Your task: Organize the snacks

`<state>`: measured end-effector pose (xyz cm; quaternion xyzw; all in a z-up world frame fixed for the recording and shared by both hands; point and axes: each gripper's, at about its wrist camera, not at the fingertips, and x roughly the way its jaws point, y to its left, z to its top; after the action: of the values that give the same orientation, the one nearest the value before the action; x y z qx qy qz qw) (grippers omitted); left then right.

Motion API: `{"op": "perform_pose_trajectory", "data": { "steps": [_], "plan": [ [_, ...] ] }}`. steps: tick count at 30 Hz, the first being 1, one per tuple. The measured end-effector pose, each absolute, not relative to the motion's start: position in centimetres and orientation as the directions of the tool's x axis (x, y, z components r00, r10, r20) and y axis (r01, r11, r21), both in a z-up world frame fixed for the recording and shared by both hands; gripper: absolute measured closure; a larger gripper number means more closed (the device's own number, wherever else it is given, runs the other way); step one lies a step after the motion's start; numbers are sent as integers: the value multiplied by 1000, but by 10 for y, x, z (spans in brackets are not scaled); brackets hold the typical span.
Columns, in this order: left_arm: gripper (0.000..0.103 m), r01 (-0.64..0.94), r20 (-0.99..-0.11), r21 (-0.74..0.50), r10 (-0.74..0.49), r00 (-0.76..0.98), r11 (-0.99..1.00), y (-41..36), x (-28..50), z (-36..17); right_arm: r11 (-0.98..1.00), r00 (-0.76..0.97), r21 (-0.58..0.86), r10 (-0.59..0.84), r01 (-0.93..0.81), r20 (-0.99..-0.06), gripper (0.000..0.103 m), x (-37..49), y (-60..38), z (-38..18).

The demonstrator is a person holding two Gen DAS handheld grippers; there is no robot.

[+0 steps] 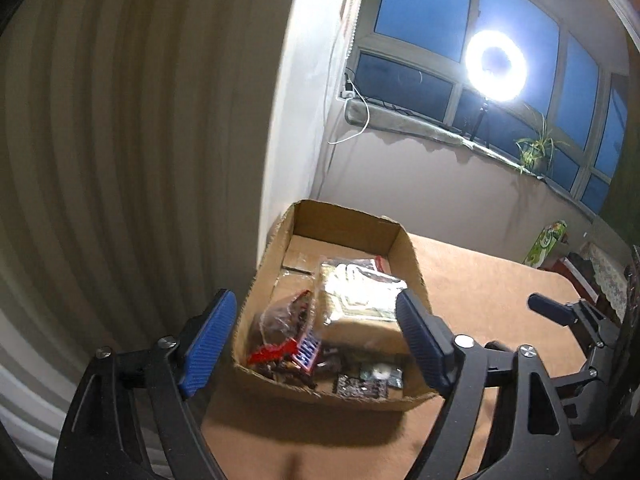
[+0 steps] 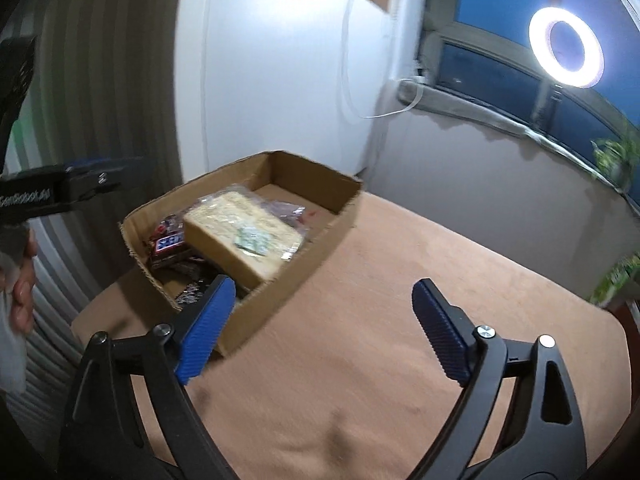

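Both the left hand-held gripper and the right hand-held gripper stand apart and empty — the snacks lie in the cardboard box on the counter, so next comes finding any snack left outside.

Home room: potted plant on windowsill.

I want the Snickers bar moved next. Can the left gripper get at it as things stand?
Probably yes: the left gripper is open above the cardboard box, and the Snickers bar lies uncovered beside the tan packet.
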<state>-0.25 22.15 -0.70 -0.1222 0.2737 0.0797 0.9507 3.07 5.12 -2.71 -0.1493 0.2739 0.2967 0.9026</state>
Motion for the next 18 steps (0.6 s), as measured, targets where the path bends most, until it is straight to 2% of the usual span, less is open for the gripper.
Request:
{"op": "perform_pose_trajectory", "data": {
  "steps": [4, 12, 18],
  "plan": [
    [14, -199, -533, -175, 77, 842, 964, 204, -4, -1, 816, 706, -88, 434, -571, -560, 2, 24, 25, -20],
    [14, -112, -523, -204, -11, 852, 972, 160, -7, 8, 884, 763, -76, 351, -461, -542, 0, 15, -30, -14],
    [12, -92, -544, -171, -16, 839, 981, 120, -4, 12, 920, 789, -41, 310, -389, -531, 0, 12, -75, -10]
  ]
}}
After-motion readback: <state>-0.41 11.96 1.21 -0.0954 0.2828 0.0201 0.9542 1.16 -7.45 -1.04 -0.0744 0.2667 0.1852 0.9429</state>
